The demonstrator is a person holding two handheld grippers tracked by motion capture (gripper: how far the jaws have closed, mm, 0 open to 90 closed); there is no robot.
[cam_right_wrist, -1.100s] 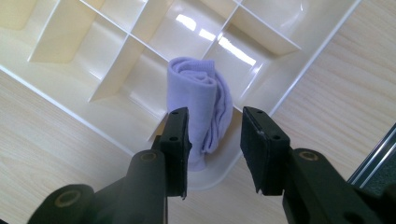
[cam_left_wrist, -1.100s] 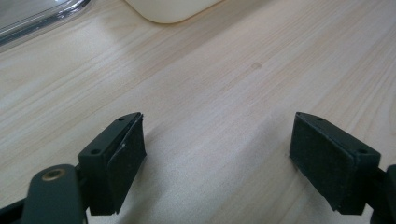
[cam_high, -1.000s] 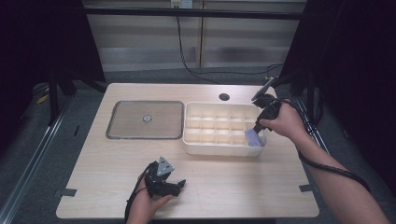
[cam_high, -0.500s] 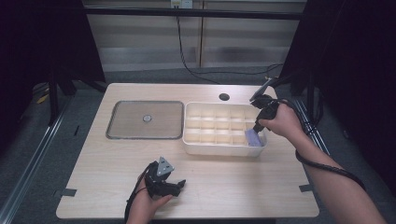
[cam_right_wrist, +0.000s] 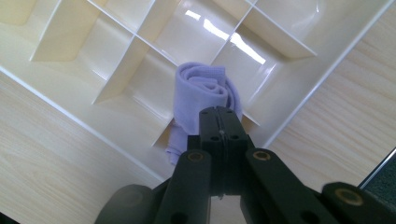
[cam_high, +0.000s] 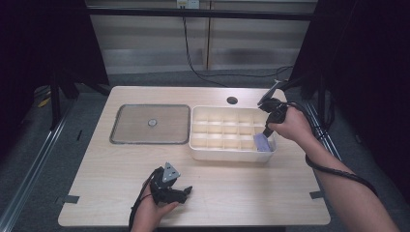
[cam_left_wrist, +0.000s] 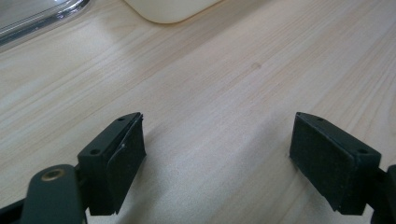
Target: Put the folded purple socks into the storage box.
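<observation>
The right gripper [cam_right_wrist: 218, 112], jaws pressed together, hangs over a rolled lavender cloth [cam_right_wrist: 201, 93] in the near right corner compartment of the cream divided tray [cam_high: 232, 153]; the jaws hide whether they pinch any fabric. The right hand [cam_high: 290, 126] reaches in from the tray's right, angled down. The left gripper [cam_left_wrist: 217, 154], jaws spread wide, lies low on the wooden table [cam_high: 251, 188] at its near edge.

Cloth [cam_high: 261, 142] in organizer's [cam_high: 232, 153] corner compartment
</observation>
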